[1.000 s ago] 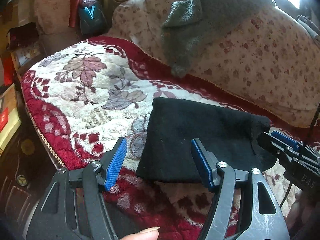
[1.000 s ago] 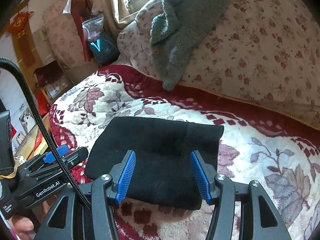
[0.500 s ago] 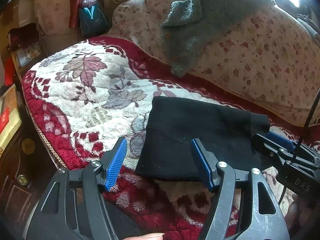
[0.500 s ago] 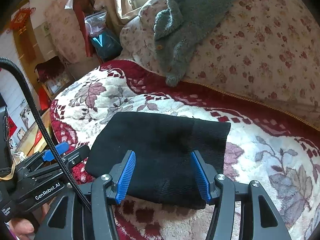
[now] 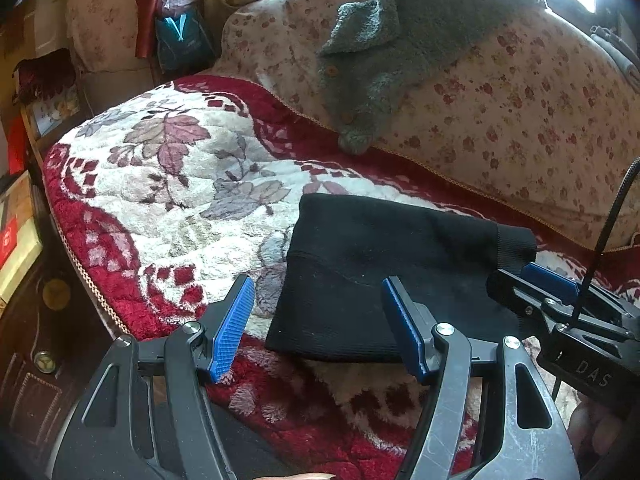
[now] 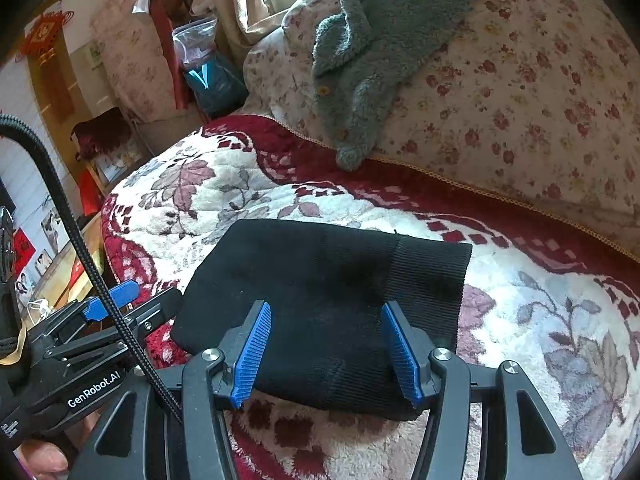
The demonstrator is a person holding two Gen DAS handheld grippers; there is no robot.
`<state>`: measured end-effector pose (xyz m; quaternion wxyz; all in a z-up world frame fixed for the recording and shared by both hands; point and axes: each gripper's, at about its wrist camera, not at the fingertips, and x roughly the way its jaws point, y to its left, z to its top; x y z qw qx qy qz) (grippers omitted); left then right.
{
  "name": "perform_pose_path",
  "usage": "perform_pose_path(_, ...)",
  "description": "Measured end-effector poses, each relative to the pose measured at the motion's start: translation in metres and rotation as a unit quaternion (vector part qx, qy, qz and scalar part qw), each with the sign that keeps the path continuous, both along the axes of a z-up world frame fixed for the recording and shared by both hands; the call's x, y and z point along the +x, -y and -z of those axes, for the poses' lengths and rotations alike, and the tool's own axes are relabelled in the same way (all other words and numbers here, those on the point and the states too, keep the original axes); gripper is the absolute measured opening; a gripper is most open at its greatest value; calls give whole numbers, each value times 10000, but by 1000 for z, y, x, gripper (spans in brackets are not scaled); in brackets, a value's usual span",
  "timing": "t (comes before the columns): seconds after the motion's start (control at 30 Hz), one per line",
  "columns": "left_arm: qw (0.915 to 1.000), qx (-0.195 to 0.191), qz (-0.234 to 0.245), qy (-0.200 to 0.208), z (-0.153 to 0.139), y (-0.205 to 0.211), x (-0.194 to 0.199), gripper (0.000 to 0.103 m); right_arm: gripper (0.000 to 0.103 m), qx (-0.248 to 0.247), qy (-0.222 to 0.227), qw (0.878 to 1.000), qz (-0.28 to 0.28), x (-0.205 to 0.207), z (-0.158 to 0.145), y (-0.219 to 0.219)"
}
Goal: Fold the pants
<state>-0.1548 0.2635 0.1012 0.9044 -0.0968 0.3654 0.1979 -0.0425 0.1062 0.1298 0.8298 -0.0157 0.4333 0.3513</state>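
The black pants (image 5: 384, 264) lie folded into a compact rectangle on the red and white floral blanket (image 5: 172, 184); they also show in the right wrist view (image 6: 332, 296), ribbed cuff at the right. My left gripper (image 5: 316, 328) is open and empty, hovering over the near left corner of the pants. My right gripper (image 6: 326, 354) is open and empty, just above the near edge of the pants. Each gripper shows at the side of the other's view.
A floral cushion (image 5: 520, 100) backs the blanket, with a grey fleece garment (image 5: 384, 40) draped over it. The blanket's left edge (image 5: 76, 264) drops off to dark furniture and boxes. Bags and a curtain stand at the far left (image 6: 208, 76).
Both grippers have drawn back a little from the folded pants and stayed open. The pants have not moved.
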Motion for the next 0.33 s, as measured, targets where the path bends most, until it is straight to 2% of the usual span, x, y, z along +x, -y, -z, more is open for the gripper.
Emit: perform_pose_path(0.33,9998,106,39,187,-6,7,-1,66,55,56,-55,10000,45,0,1,7)
